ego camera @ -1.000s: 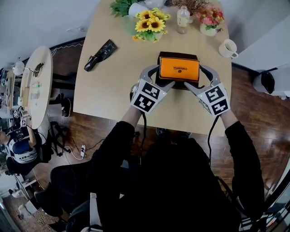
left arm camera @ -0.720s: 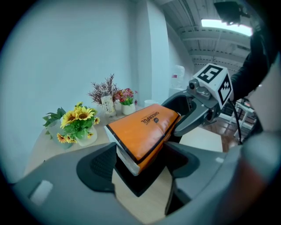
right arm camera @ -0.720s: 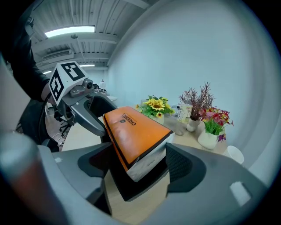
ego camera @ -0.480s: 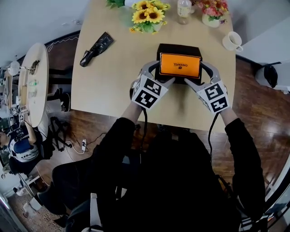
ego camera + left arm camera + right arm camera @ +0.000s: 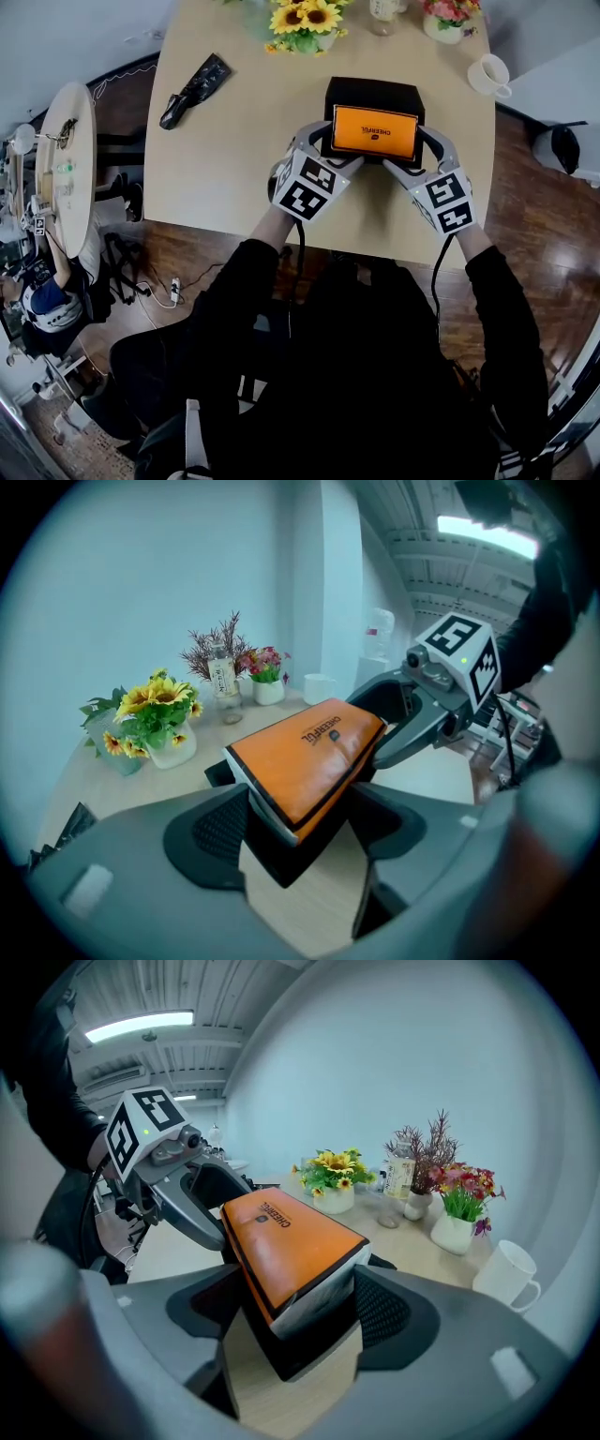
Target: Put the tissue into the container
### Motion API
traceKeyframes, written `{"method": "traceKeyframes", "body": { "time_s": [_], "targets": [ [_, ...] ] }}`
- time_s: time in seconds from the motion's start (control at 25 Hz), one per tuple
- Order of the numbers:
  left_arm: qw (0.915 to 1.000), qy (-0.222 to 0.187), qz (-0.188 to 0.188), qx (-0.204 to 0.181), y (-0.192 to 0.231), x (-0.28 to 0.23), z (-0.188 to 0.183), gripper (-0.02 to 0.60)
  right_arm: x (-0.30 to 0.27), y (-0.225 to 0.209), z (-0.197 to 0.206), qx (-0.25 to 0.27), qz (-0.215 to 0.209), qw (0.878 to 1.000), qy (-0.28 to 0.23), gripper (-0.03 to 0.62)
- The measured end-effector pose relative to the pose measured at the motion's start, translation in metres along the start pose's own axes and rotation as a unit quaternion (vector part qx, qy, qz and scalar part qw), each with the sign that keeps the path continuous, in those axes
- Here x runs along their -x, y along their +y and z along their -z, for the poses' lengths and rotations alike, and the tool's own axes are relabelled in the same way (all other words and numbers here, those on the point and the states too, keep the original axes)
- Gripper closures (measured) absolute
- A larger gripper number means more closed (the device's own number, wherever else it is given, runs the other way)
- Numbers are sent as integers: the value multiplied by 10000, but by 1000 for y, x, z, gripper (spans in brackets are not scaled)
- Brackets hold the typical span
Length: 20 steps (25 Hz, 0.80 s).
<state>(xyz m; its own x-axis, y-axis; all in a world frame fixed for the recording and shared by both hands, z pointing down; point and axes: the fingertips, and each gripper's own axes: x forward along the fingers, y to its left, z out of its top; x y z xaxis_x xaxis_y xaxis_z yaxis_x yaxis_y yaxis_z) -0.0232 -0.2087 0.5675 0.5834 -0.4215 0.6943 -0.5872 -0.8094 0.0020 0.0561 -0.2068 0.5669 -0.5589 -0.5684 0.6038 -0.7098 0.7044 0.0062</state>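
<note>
An orange tissue pack point(image 5: 373, 131) lies tilted in the open top of a black container point(image 5: 373, 94) on the wooden table point(image 5: 234, 159). My left gripper point(image 5: 330, 150) holds the pack's left end and my right gripper point(image 5: 417, 155) holds its right end. In the left gripper view the pack point(image 5: 305, 757) sits between the pads of the left gripper point(image 5: 305, 822), with the black container point(image 5: 281, 860) under it. The right gripper view has the same grip: pack point(image 5: 286, 1241), right gripper point(image 5: 291, 1312), container point(image 5: 291, 1354). The pack's lower edge is hidden inside the container.
A sunflower vase point(image 5: 305, 19) and a pot of pink flowers point(image 5: 445, 11) stand at the table's far edge. A white mug point(image 5: 489, 73) is at the far right, a black crumpled object point(image 5: 192, 82) at the far left. A round side table point(image 5: 66, 159) stands at the left.
The head view has shifted, so the table sits higher in the picture. Both grippers and the tissue pack keep their place at the container.
</note>
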Motion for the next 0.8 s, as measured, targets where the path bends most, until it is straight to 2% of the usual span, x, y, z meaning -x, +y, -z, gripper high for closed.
{"method": "traceKeyframes", "body": {
  "time_s": [0.8],
  "targets": [
    [9998,13,-9,207,2,-2,3,264,-3,-3,1,-58,-109,9999,61,215]
  ]
}}
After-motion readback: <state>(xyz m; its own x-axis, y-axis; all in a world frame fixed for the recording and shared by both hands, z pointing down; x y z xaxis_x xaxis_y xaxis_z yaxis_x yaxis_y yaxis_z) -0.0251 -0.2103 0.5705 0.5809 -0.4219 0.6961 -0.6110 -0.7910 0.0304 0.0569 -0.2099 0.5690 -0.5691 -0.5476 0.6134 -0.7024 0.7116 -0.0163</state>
